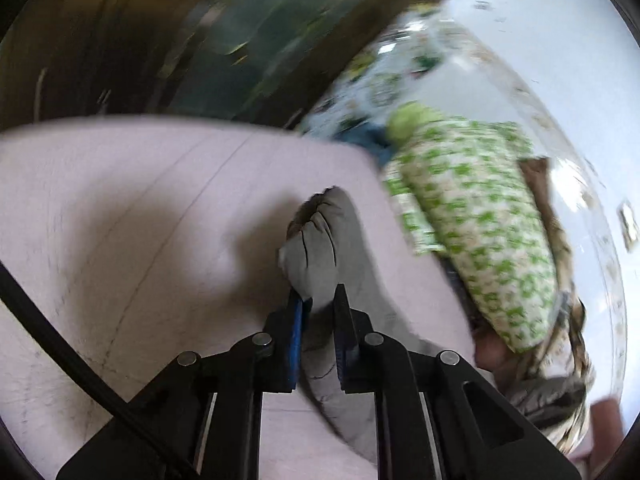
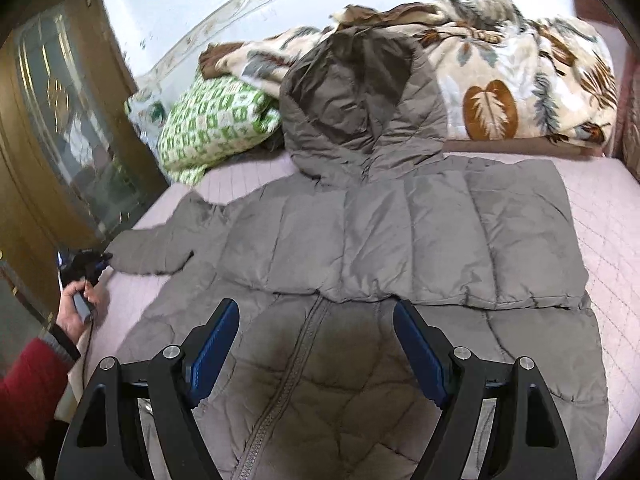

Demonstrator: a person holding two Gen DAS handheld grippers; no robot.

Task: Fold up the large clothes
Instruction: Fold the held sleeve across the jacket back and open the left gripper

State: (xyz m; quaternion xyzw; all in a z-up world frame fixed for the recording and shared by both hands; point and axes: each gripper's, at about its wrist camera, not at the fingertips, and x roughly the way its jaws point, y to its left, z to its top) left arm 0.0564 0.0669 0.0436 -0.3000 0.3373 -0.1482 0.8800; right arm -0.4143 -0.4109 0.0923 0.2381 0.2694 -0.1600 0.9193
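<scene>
A grey quilted hooded jacket lies spread on the pink bed sheet, zip side up, hood toward the pillows. Its left sleeve stretches out to the bed's left edge. My left gripper is shut on that sleeve's cuff, grey cloth bunched between its blue pads; in the right wrist view it shows small at the sleeve end, held by a hand in a red sleeve. Over the jacket's lower front hovers my right gripper, open, with nothing between its fingers.
A green-and-white patterned pillow and a leaf-print blanket lie at the head of the bed. A wooden cabinet with glass doors stands close along the left side. A black cable trails from the left gripper.
</scene>
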